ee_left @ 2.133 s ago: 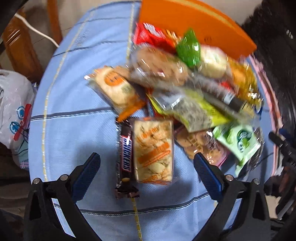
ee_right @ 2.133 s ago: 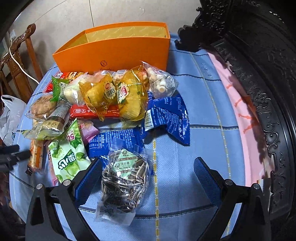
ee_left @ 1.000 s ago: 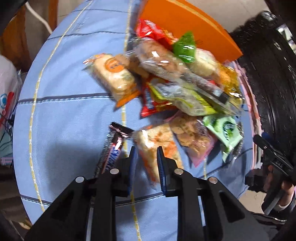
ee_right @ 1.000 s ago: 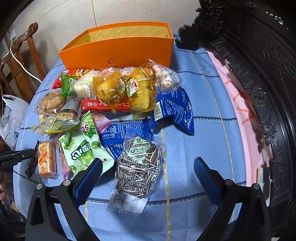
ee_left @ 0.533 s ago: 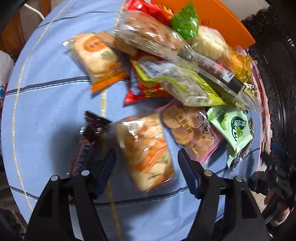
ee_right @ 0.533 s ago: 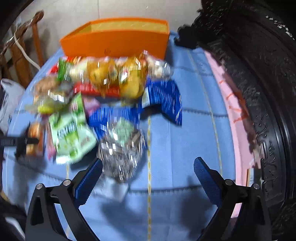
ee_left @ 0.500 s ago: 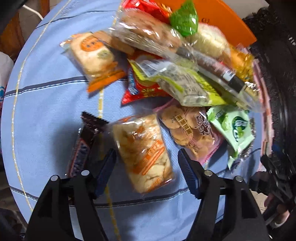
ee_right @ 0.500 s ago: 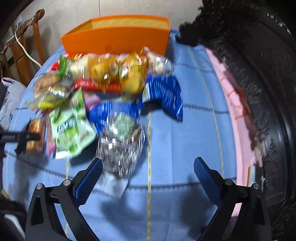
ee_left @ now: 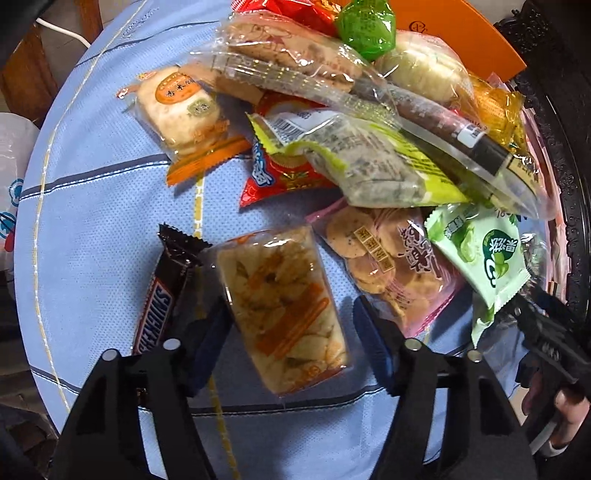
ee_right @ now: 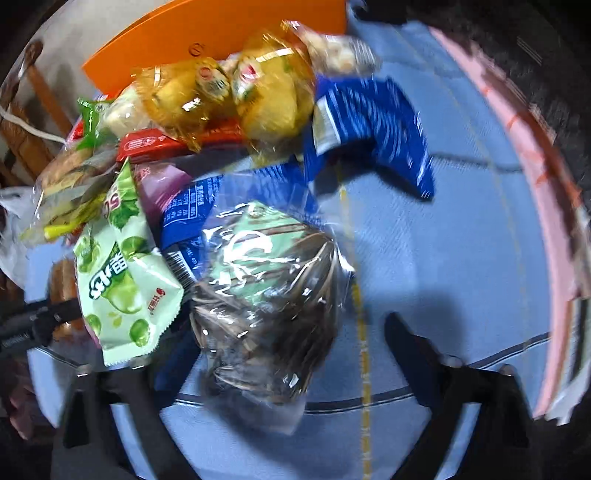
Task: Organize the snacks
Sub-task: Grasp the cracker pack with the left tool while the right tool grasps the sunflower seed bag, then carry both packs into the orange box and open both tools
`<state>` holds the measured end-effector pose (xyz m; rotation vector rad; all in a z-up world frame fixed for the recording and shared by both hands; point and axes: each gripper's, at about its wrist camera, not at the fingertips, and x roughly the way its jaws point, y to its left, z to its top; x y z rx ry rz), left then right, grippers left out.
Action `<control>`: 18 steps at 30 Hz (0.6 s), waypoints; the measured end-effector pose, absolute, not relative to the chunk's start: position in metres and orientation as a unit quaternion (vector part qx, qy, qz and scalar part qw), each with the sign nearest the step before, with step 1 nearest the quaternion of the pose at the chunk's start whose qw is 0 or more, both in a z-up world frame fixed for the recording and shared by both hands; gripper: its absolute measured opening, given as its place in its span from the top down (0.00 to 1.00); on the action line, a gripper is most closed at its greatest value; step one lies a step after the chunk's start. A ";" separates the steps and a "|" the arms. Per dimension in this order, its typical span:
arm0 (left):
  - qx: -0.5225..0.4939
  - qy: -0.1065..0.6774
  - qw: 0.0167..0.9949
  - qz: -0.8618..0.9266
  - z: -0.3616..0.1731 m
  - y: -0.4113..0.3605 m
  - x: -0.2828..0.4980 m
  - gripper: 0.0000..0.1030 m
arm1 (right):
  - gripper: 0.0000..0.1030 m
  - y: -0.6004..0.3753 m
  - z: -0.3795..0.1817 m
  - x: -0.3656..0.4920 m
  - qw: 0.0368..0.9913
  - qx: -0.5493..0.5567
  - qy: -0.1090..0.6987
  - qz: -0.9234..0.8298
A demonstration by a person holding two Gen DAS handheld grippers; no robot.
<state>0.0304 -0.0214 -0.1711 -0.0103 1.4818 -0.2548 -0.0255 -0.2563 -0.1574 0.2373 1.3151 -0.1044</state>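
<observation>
In the left wrist view, the left gripper stands with its black jaws apart, straddling a clear, boxy cracker pack that lies flat on the blue woven cloth; whether the pads touch the pack cannot be told. Just left of that pack lies a dark, glossy Snickers bar with a crimped end, partly under the left finger. Right of the pack sits a pink bag of round biscuits, then a pale green candy bag. Beyond the pack the heap rises in crinkled plastic: a red packet, a yellow-green bag and an orange-edged rice cracker pack, with the orange box behind. Bare cloth lies open left of the Snickers bar out to the rounded table edge. In the blurred right wrist view, the right gripper is spread wide around a shiny clear bag of sunflower seeds. Left of the seeds lies the green candy bag, behind them blue packets and yellow wrapped cakes before the orange box. Right of the seeds the cloth runs bare to a pink border.
</observation>
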 end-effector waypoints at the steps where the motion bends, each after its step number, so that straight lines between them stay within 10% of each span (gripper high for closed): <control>1: -0.001 0.671 0.733 -0.111 -0.170 -0.021 0.030 0.48 | 0.38 -0.257 -0.159 -0.025 0.778 0.119 0.616 -0.040; 18: -0.027 0.576 0.802 -0.159 -0.068 0.044 0.021 0.55 | 0.38 -0.291 -0.066 -0.039 0.833 0.142 0.534 -0.009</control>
